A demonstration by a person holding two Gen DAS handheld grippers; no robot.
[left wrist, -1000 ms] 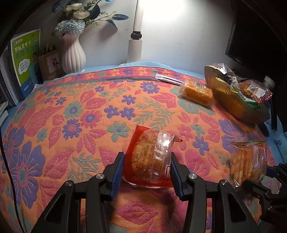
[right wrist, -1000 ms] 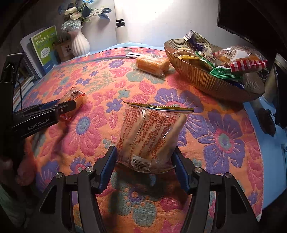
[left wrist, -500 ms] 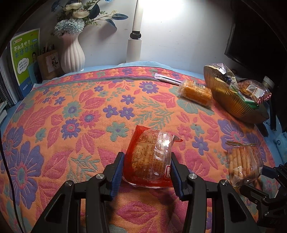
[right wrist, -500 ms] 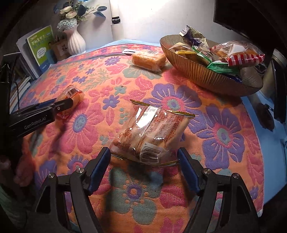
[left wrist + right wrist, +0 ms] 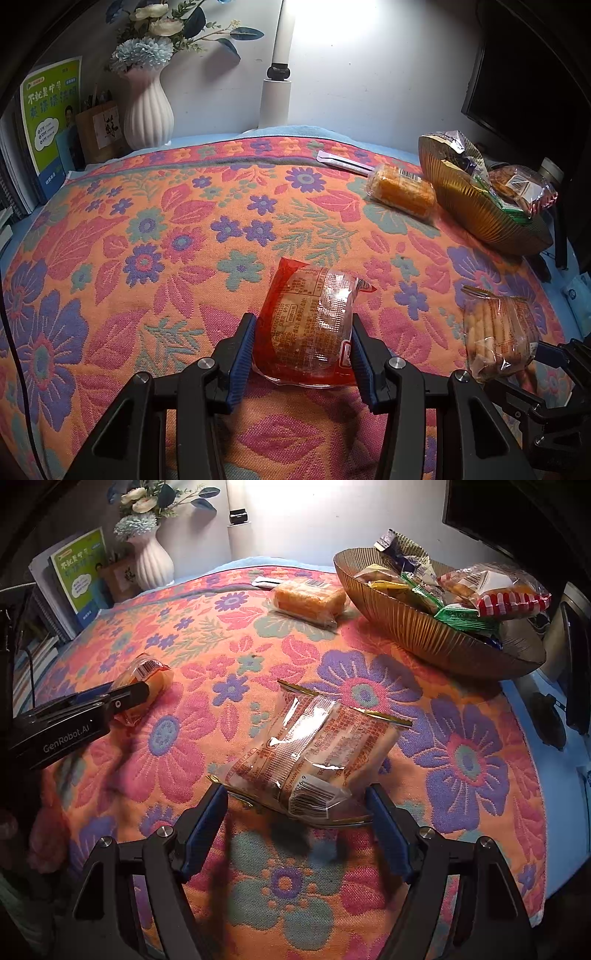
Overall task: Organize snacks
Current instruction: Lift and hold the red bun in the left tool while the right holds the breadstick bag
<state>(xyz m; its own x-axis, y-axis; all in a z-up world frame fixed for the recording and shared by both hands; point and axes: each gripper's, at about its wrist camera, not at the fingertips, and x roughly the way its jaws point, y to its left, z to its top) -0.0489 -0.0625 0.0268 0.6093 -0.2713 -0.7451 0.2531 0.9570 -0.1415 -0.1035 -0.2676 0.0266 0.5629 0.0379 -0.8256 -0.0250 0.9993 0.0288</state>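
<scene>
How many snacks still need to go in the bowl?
Several packets already sit in the gold bowl. The left gripper is shut on the red packet; the right gripper has just been opening around the clear biscuit pack, which lies on the cloth. Those two and the orange cake pack remain.

The left tool (image 5: 301,341) is pointing steeply downward, its blue pads (image 5: 242,354) pressing on something clamped between them. The right tool (image 5: 297,821) is tilting downward too, jaws standing apart, having just been opening.
</scene>
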